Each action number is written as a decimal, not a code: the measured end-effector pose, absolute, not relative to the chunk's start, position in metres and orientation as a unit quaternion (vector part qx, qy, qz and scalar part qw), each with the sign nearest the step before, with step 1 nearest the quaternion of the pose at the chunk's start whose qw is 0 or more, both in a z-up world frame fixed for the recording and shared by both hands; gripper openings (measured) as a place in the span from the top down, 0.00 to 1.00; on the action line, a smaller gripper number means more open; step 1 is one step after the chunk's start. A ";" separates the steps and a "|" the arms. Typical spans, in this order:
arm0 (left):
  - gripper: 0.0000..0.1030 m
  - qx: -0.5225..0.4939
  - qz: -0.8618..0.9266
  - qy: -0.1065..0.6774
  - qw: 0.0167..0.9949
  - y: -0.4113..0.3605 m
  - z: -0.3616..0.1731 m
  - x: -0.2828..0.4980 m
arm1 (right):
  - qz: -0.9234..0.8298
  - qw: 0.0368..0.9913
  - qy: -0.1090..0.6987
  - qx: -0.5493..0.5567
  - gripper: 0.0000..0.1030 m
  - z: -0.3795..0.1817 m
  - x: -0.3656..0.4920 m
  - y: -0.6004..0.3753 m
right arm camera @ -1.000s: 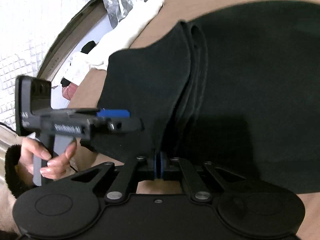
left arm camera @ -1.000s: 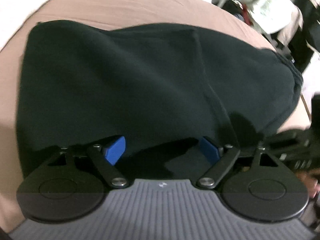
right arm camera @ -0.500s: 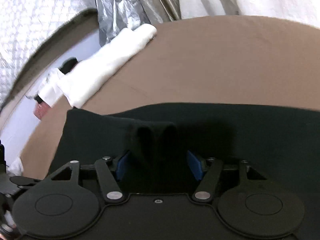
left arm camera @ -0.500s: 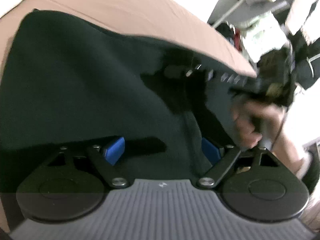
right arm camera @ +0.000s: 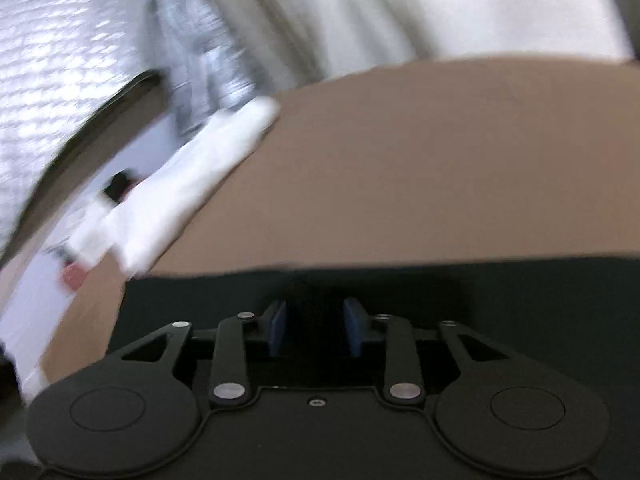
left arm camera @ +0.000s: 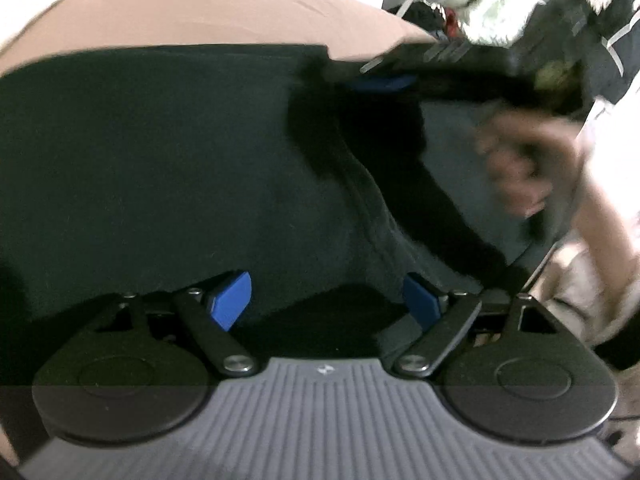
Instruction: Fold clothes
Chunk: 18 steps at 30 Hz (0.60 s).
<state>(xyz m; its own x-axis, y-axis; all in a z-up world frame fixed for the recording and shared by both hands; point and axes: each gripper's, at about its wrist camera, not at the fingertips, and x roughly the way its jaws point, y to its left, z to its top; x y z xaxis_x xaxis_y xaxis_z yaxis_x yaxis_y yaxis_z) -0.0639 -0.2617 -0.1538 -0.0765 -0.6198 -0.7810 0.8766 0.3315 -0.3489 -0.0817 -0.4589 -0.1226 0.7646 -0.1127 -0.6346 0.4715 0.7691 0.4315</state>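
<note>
The dark garment (left arm camera: 160,168) lies doubled on the tan bed (right arm camera: 440,160), a ridge unflattened; left tongs (left arm camera: 326,300) spread, right tongs (right arm camera: 315,326) parted around its far edge.

A dark, near-black fleece garment (left arm camera: 160,168) is lying spread over a tan surface (left arm camera: 224,12), its far edge running straight across. In the left wrist view a thick seamed fold is rising from the flat layer and slanting up toward the right. In the right wrist view a bunched piece of it is standing up near its far edge.
</note>
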 end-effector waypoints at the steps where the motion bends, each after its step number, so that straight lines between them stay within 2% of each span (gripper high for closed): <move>1: 0.19 0.152 -0.560 0.467 0.667 -0.264 -0.152 -0.069 | -0.200 0.886 0.304 0.289 0.51 -0.105 -0.100 -0.462; 3: 0.19 0.165 -0.559 0.465 0.667 -0.274 -0.146 -0.079 | -0.239 0.877 0.298 0.290 0.39 -0.073 -0.137 -0.468; 5: 0.20 0.148 -0.565 0.473 0.660 -0.285 -0.137 -0.084 | -0.254 0.872 0.274 0.317 0.34 -0.049 -0.186 -0.477; 6: 0.20 0.144 -0.566 0.474 0.659 -0.295 -0.131 -0.090 | -0.264 0.864 0.264 0.337 0.29 -0.041 -0.213 -0.484; 7: 0.20 0.171 -0.556 0.467 0.667 -0.307 -0.128 -0.100 | -0.278 0.856 0.253 0.355 0.20 -0.038 -0.240 -0.491; 9: 0.19 0.240 -0.527 0.444 0.684 -0.334 -0.123 -0.123 | -0.319 0.828 0.225 0.403 0.13 -0.042 -0.292 -0.505; 12: 0.18 0.346 -0.444 0.419 0.712 -0.364 -0.133 -0.146 | -0.395 0.757 0.173 0.491 0.13 -0.066 -0.366 -0.526; 18: 0.18 0.348 -0.403 0.419 0.736 -0.359 -0.123 -0.146 | -0.457 0.672 0.089 0.576 0.13 -0.103 -0.430 -0.547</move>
